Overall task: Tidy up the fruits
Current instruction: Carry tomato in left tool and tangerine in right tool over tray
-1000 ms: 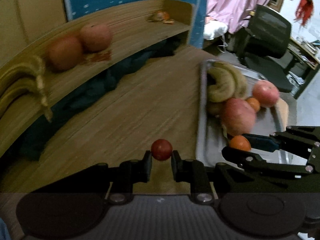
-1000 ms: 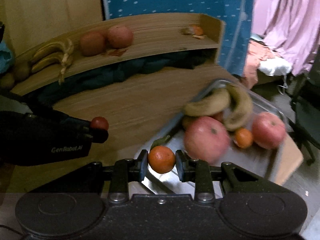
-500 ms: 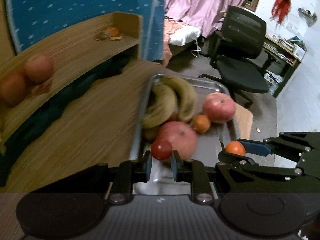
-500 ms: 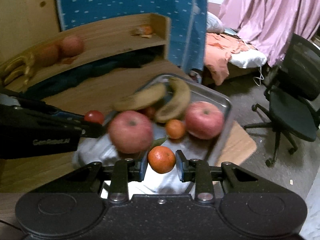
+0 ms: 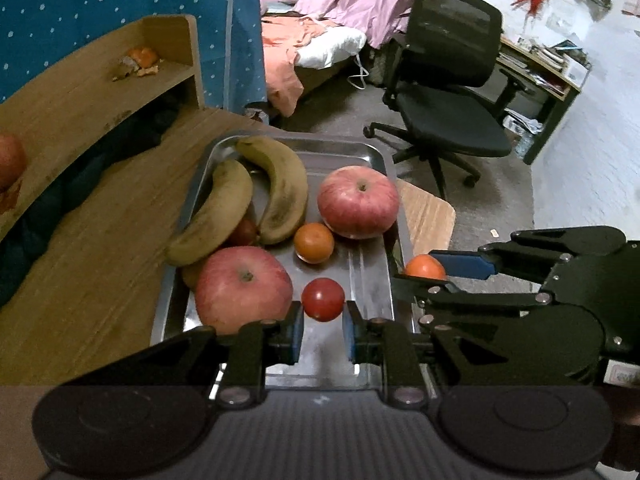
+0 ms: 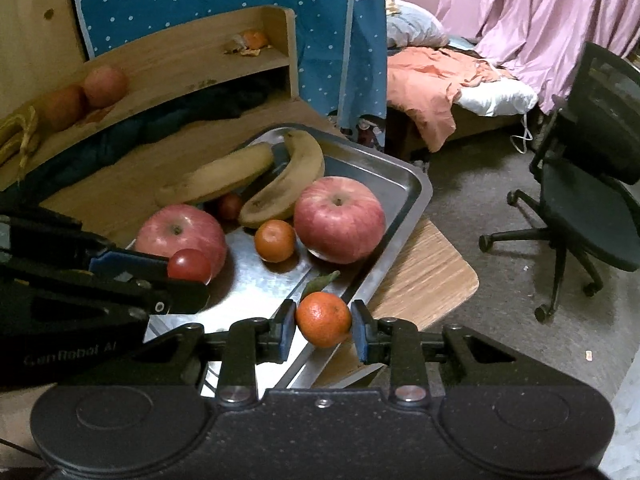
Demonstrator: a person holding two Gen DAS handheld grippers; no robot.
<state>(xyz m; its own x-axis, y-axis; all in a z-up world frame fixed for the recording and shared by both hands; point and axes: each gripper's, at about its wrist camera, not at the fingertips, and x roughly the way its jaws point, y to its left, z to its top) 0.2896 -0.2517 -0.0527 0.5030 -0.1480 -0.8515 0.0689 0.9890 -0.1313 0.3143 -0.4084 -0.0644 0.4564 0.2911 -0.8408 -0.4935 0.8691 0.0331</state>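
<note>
The fingers of the left gripper (image 5: pixel 322 328) clamp a small red tomato (image 5: pixel 323 299) above the steel tray (image 5: pixel 372 280), the right gripper (image 6: pixel 323 332) pinches a mandarin (image 6: pixel 323 319) at its rim; each should lower onto bare metal before releasing.

Left gripper (image 5: pixel 322 330) held level, fingers closed onto a small red tomato (image 5: pixel 323 299), pads touching both its sides. Right gripper (image 6: pixel 323 330) just beside it on the right, fingers pinching a small orange (image 6: pixel 323 319). Both point forward, roughly parallel.
</note>
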